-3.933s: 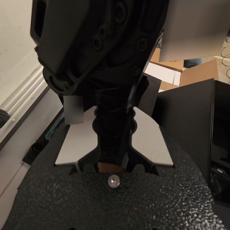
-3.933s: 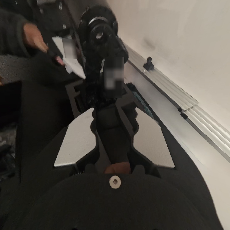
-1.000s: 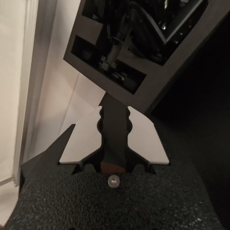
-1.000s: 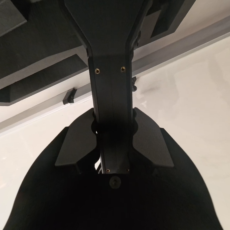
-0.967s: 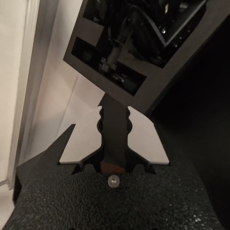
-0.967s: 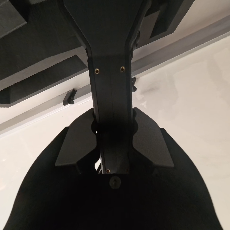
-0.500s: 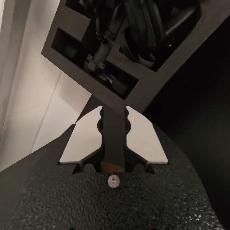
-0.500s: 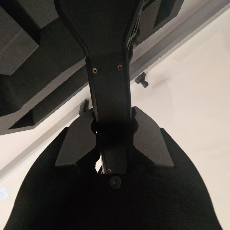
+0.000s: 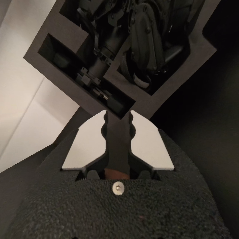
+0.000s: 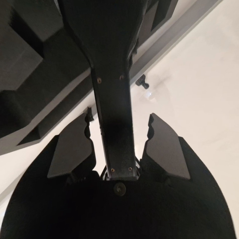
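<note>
In the left wrist view my left gripper [image 9: 118, 113], with white pads [image 9: 88, 146], is shut on the lower edge of a dark foam insert [image 9: 69, 25]. The insert's cutouts hold dark gear [image 9: 143, 42] and a metal cylinder part [image 9: 103, 62]. In the right wrist view my right gripper [image 10: 119, 115], with dark pads [image 10: 72, 146], is open. A flat black bar [image 10: 113, 100] with small brass screw points runs between its fingers, with a gap on each side. The bar widens toward the top, in front of more dark foam [image 10: 58, 64].
A white surface [image 10: 187, 90] lies to the right of the bar, with a grey rim [image 10: 161, 42] crossing it diagonally and a small black clip [image 10: 142, 81] beside it. A pale wall [image 9: 19, 90] is left of the insert; its right side is dark. The gap from one gripper's tips to the other's is roughly 20 centimeters. The small black clip [image 10: 142, 81] sits 25 centimeters or so from the ends of my right fingers.
My right gripper has opened and let go of the black bar. My left gripper stays shut on the foam insert, which now looks closer and more tilted.
</note>
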Available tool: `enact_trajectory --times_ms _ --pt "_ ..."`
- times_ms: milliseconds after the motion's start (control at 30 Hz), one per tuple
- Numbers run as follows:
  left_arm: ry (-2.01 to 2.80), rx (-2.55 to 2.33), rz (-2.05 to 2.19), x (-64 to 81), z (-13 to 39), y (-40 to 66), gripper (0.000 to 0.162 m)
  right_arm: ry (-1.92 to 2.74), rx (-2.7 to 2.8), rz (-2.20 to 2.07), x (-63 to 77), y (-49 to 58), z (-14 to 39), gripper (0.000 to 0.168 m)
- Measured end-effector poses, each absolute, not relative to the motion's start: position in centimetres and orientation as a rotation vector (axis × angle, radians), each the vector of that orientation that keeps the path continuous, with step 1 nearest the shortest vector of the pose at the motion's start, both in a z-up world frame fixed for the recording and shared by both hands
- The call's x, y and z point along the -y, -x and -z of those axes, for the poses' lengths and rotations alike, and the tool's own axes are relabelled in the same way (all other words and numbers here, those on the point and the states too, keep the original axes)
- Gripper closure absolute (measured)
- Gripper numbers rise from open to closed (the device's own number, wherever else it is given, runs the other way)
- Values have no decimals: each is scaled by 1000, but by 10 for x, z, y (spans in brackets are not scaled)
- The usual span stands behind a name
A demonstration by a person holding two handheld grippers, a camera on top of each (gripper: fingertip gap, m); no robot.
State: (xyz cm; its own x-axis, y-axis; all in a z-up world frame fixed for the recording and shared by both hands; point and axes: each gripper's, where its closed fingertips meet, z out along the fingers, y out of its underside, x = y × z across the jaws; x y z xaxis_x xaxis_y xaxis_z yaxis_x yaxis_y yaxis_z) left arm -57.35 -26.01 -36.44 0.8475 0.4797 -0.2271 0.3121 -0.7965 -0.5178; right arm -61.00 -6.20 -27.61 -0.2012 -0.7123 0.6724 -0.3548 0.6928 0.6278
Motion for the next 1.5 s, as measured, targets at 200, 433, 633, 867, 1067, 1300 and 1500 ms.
enact_trajectory --times_ms 200,433,633,867,1067,1300,1500 --pt "2452 677 -361 255 357 565 132 -526 2248 -168 132 545 288 102" --pt "2425 733 -286 259 358 552 131 -661 2276 -132 167 580 327 116" --pt "2433 734 -211 266 368 543 131 -880 2314 -19 170 572 356 115" --pt "2445 707 -176 267 373 541 131 -1018 2286 9 179 580 362 137" --pt "2429 718 -136 264 377 541 131 -1030 2199 120 174 580 366 146" --pt "2449 703 -92 249 388 540 144 -967 2131 109 176 582 365 151" --pt "2428 807 -11 249 389 547 162 -919 2143 26 175 582 361 152"
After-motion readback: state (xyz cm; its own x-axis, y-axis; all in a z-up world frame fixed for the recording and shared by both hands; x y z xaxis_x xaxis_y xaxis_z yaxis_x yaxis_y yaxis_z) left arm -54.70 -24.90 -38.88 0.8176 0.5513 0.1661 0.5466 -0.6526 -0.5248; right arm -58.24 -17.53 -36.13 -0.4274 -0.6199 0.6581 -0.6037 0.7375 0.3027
